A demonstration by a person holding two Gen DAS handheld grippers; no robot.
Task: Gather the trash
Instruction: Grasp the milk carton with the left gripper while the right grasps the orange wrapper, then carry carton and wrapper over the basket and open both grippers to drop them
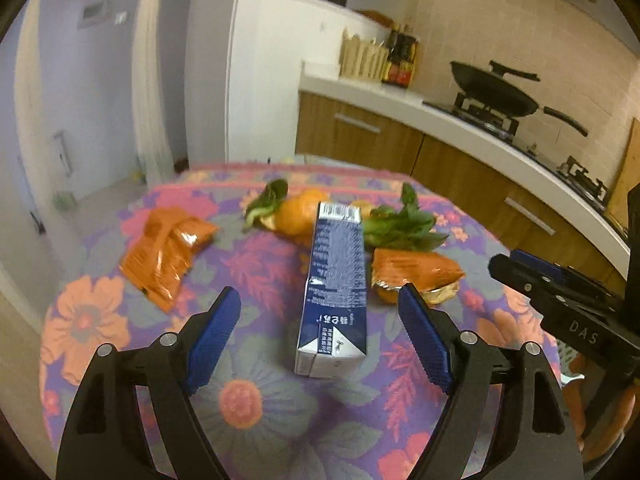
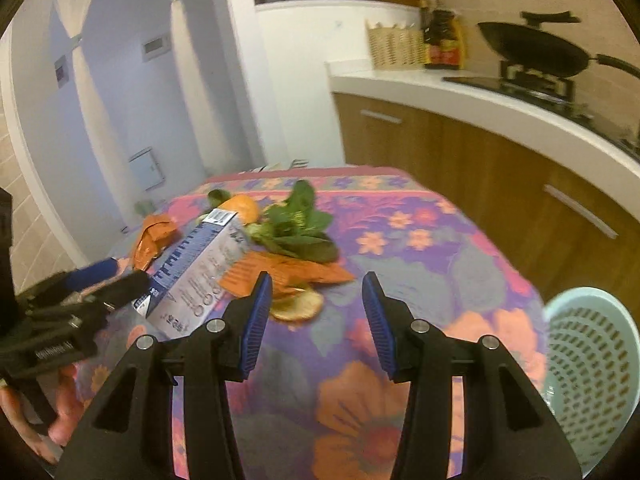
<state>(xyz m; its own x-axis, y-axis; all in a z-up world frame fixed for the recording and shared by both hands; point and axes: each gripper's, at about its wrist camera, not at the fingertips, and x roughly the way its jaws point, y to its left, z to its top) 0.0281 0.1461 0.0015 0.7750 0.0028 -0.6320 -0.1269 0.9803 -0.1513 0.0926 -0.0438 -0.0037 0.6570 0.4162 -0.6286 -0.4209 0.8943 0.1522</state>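
The left gripper (image 1: 320, 300) is held low over the table (image 1: 248, 400), angled down and forward, its blue-padded fingers (image 1: 214, 334) spread wide and holding nothing. A blue and white carton (image 1: 335, 280) lies flat on the flowered cloth straight ahead, its near end sitting between the two fingertips without touching either, its length running away from the camera. The right gripper (image 2: 317, 280) hovers beside it on the right, tilted the same way, jaws also apart and empty, with bare cloth between its fingers (image 2: 256, 320). Just past its left fingertip lies a curl of orange peel (image 2: 298, 306), and behind that a flattened orange wrapper (image 2: 280, 274), which rests against the carton's right side. A second orange wrapper (image 1: 168, 250) lies well off to the carton's left. At the far end of the carton sit an orange (image 1: 298, 214) and two bunches of green leaves (image 1: 402, 226), crowded together. A pale green perforated basket (image 2: 592, 372) stands off the table's right edge, near the right gripper. The cloth nearest both grippers is open, and so is the right half of the table. Beyond the far edge run a wooden-fronted counter (image 2: 460, 92) and a black wok (image 2: 536, 50) on the stove.
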